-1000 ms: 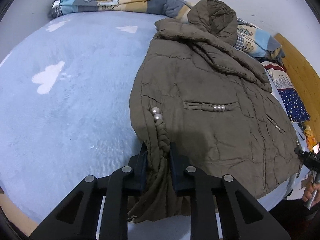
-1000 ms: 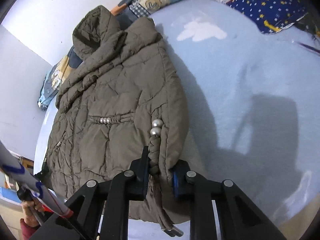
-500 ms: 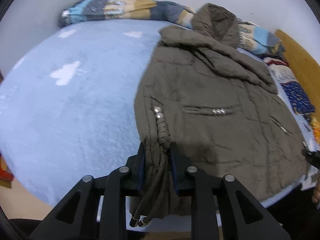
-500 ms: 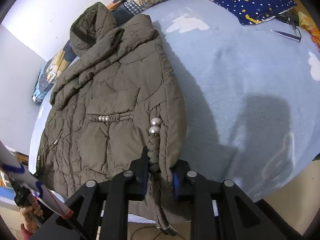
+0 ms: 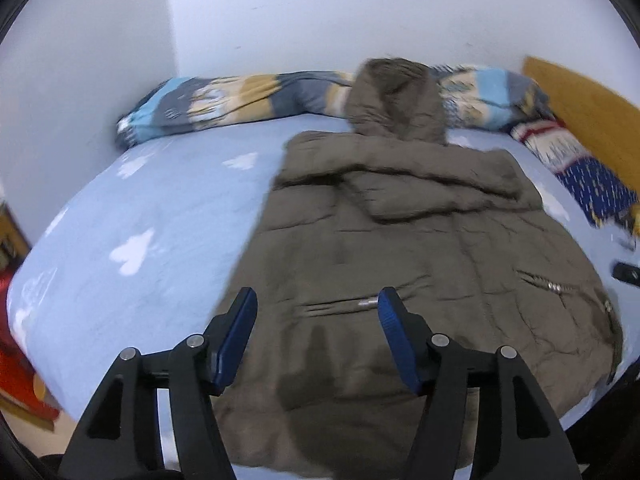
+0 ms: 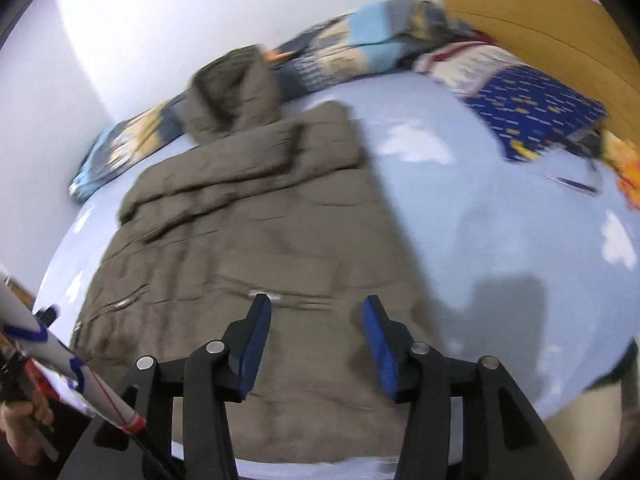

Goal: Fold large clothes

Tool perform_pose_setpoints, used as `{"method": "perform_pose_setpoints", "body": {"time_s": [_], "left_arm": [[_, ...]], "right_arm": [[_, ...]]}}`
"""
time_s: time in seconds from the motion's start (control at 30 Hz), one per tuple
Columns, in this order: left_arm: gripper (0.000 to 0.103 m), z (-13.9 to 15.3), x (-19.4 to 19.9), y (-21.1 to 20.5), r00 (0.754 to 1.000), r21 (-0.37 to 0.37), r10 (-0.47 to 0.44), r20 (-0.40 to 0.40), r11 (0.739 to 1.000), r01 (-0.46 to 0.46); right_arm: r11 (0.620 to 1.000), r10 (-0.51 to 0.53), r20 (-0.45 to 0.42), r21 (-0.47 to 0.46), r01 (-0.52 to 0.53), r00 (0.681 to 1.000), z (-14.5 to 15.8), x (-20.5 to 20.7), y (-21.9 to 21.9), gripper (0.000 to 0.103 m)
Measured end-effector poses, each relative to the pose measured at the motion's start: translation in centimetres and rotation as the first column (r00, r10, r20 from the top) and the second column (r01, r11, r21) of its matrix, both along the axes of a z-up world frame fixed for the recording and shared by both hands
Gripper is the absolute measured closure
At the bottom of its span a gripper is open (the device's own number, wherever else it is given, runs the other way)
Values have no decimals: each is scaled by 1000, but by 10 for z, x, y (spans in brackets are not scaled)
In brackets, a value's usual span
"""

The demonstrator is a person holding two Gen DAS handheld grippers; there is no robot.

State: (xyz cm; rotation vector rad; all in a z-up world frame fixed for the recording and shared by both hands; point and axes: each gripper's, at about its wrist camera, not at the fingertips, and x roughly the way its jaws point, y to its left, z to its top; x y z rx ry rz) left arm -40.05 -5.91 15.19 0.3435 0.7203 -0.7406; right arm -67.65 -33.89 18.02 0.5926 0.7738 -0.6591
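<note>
1. Both of my grippers have just let go: the left gripper [image 5: 316, 316] and the right gripper [image 6: 316, 322] each pinched the braided hem cord of the coat [image 5: 400, 264] a second ago, and their jaws have just been opening, so they now stand apart with nothing between them.
2. I read both as lifted off the fabric, since the coat now lies below the blue pads [image 5: 236, 340] and not in them.
3. So the coat is released, spread flat on the bed [image 5: 152, 216], hood [image 5: 396, 100] resting against the striped quilt [image 5: 240, 100] at the wall, sleeves laid across the chest.
4. My judgement: that fold or straightening step is finished, and a fresh grasp comes next.
5. No containers are visible; only bedding, a starred pillow [image 6: 536, 108] and the headboard [image 6: 540, 28].
</note>
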Motion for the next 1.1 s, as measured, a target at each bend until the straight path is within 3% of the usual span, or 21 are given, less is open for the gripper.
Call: {"method": "perform_pose_setpoints", "body": {"time_s": [0.23, 0.3, 0.4, 0.5, 0.67, 0.83, 1.1], "left_arm": [[41, -48, -26, -43, 1000, 116, -31, -3, 993, 32], [41, -65, -27, -49, 999, 168, -32, -2, 985, 32], [40, -87, -24, -48, 998, 205, -11, -64, 978, 24], [36, -95, -24, -52, 999, 225, -9, -49, 974, 19], [36, -83, -27, -51, 1000, 196, -2, -24, 981, 6], [36, -54, -34, -50, 998, 134, 5, 69, 991, -14], [36, -28, -37, -54, 994, 72, -17, 111, 997, 9]], "right_arm": [[985, 166, -40, 48, -164, 985, -29, 83, 48, 51], [981, 192, -76, 36, -190, 978, -44, 92, 57, 51], [977, 213, -141, 44, -209, 967, -67, 97, 62, 51], [976, 215, -181, 61, -207, 960, -88, 98, 60, 51], [971, 236, -214, 17, -238, 948, -92, 100, 67, 49], [977, 210, -105, -6, -212, 972, -68, 91, 60, 49], [976, 207, -67, -52, -211, 976, -55, 92, 64, 49]]}}
